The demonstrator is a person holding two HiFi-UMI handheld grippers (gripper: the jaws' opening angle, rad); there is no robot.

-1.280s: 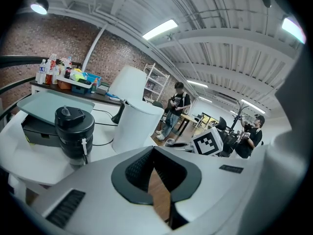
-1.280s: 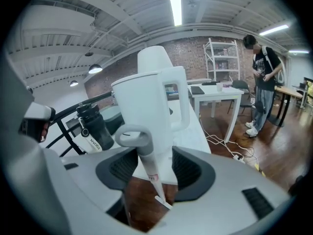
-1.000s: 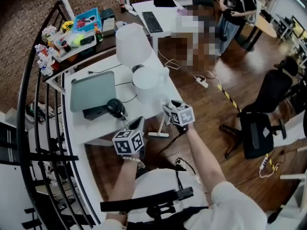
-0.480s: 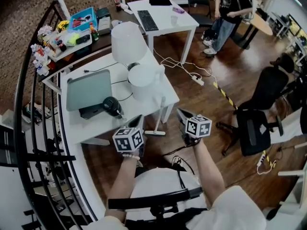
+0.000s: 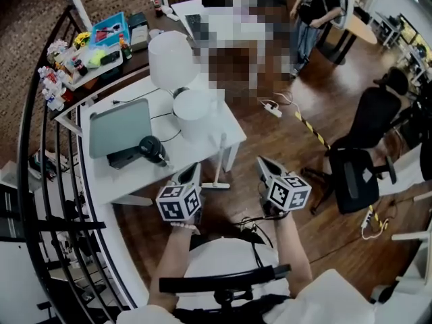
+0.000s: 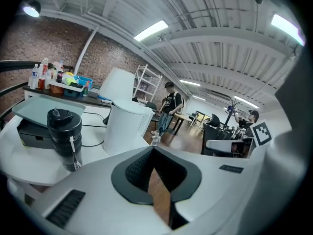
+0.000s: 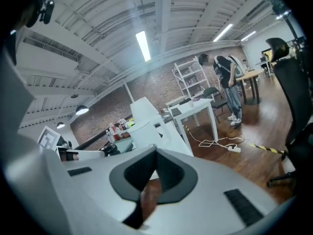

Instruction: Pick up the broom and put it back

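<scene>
Head view: the broom [image 5: 221, 158] leans on the counter [image 5: 131, 177] edge, ahead of left claw [image 5: 192, 173] and right claw [image 5: 264, 165], touching neither. Left gripper view: closed, empty. Right gripper view: closed, empty; reaching unopened could topple the broom

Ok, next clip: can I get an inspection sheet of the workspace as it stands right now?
Surface: white desk, with wood floor in front of it.
Job's things: broom stands at the desk's front edge with its head on the floor; neither gripper touches it.
Clutter: laptop, black bottle, two white tubs.
Grippers: left gripper shut and empty; right gripper shut and empty.
Cables: power strip with a white lead on the floor; black leads on the desk.
Surroundings: railing at left, office chair at right, person standing beyond.
</scene>
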